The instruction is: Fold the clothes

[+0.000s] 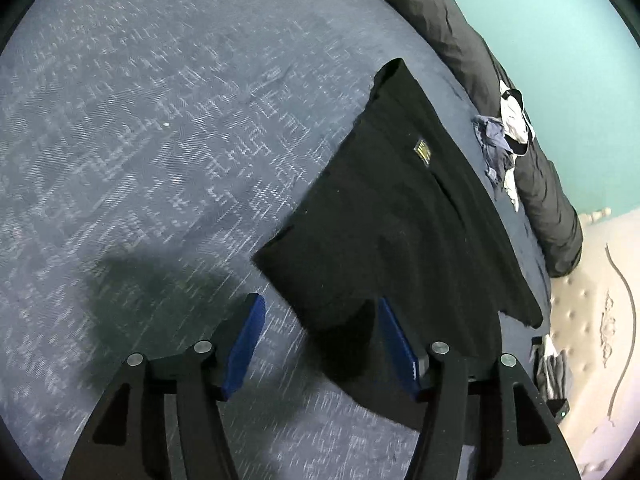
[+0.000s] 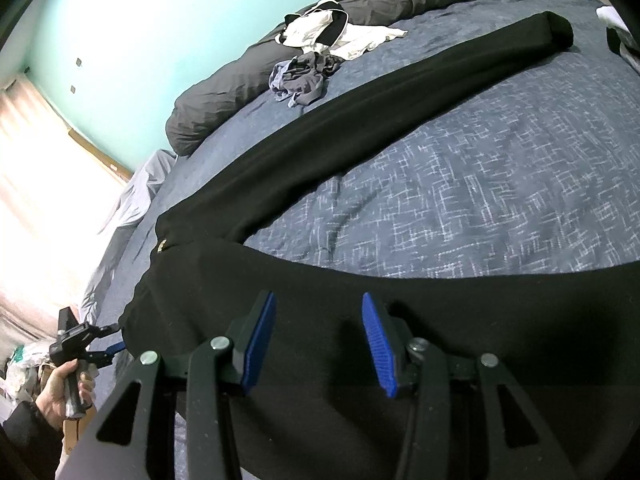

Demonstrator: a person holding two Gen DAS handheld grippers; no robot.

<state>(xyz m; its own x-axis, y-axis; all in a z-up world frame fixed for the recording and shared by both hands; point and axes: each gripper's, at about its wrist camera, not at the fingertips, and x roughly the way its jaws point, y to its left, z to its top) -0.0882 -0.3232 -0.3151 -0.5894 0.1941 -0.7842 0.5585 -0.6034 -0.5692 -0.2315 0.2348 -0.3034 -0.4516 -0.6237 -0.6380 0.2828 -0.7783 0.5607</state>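
Left gripper (image 1: pixel 320 344): blue pads spread apart, clamped on nothing; corner of black garment (image 1: pixel 400 216) lying between and beneath them, right pad at the cloth's edge. Right gripper (image 2: pixel 320 344): pads apart above the same garment, not pressing on it. Garment spread flat on blue patterned bedspread (image 2: pixel 480 184), one long sleeve stretched toward the far side. Further back: crumpled grey-blue cloth (image 2: pixel 302 78) and black-and-white clothing (image 2: pixel 324 30) beside the rolled dark duvet (image 1: pixel 460 28). Teal wall (image 2: pixel 140 28) behind.
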